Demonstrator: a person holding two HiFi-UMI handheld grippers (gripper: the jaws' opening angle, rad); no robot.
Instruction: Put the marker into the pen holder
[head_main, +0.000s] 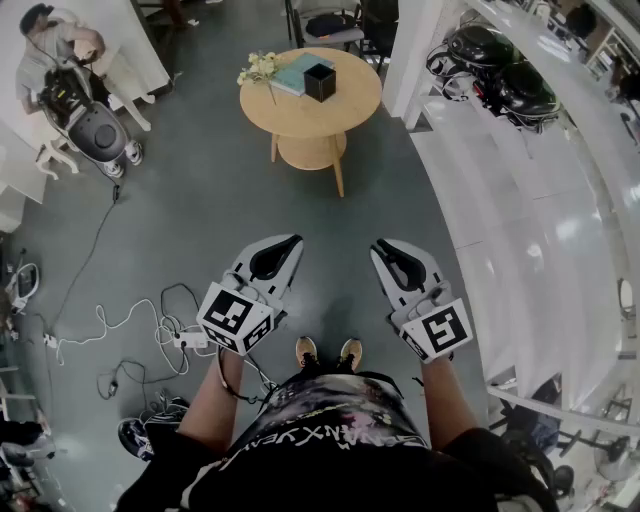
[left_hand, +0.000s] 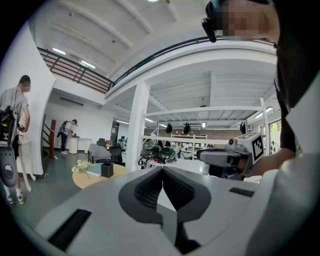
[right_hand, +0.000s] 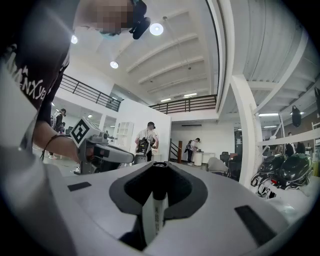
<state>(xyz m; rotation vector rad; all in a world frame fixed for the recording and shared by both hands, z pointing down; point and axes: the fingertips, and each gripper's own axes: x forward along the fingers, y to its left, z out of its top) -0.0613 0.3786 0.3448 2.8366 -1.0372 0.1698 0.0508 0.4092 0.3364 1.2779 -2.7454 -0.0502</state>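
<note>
Marker (right_hand: 152, 212) lengthwise between fingers (right_hand: 131, 188) of right gripper (right_hand: 159, 165)

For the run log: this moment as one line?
left gripper shut, empty | right gripper shut on marker | pen holder on round table | marker not inserted

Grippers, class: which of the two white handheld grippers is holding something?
The right gripper: a white marker with a dark cap stands clamped between its fingers. The left gripper is shut, empty.

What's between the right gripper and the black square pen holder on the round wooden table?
Head view: only bare grey floor and the round wooden table's near rim separate the right gripper from the black square pen holder.
</note>
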